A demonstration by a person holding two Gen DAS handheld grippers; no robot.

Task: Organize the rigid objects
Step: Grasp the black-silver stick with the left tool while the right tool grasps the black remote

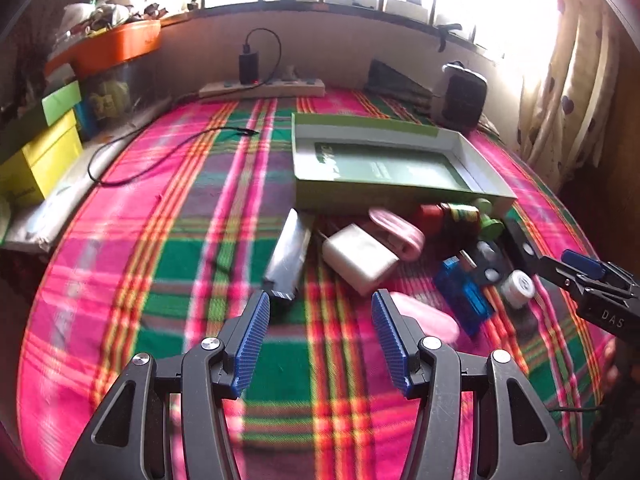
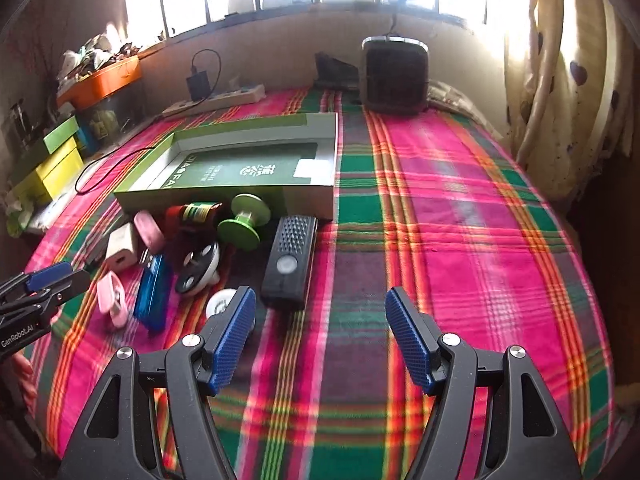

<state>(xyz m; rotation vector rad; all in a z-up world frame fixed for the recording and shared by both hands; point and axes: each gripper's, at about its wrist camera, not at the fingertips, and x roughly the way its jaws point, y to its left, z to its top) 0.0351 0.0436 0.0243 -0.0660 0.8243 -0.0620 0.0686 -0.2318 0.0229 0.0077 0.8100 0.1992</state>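
Standing over the bed (image 2: 460,208) with its pink and green plaid blanket, I see both claws hovering low and empty above the cloth, jaws spread wide, nothing between the blue pads. The biggest thing in play is the shallow green box (image 2: 256,168), open-topped, lying flat toward the window side. Heaped along its near wall is the clutter to be sorted.

From the right claw (image 2: 320,336), the black remote-like bar (image 2: 289,258) lies just ahead and a little to the left, its long axis running almost straight away from the claw toward the box. That matters: I judge the jaws would close across its narrow width with barely any turn of the wrist. The left claw (image 1: 320,336) is farther from it, with the white charger block (image 1: 360,258) and a silver tube (image 1: 289,254) ahead of it instead, the tube lying slantwise off the left pad.

Going down in size:
- the green spool (image 2: 244,222), tipped on its side, touching the box wall;
- a dark bottle with a red cap (image 2: 196,212) beside it;
- a blue translucent case (image 2: 151,294), lengthwise toward the camera;
- two pink clips (image 2: 112,298);
- a small white round tin (image 2: 220,300), just beside the right claw's left pad.

So the right side is nearer the bar and the tin, the left nearer the charger.
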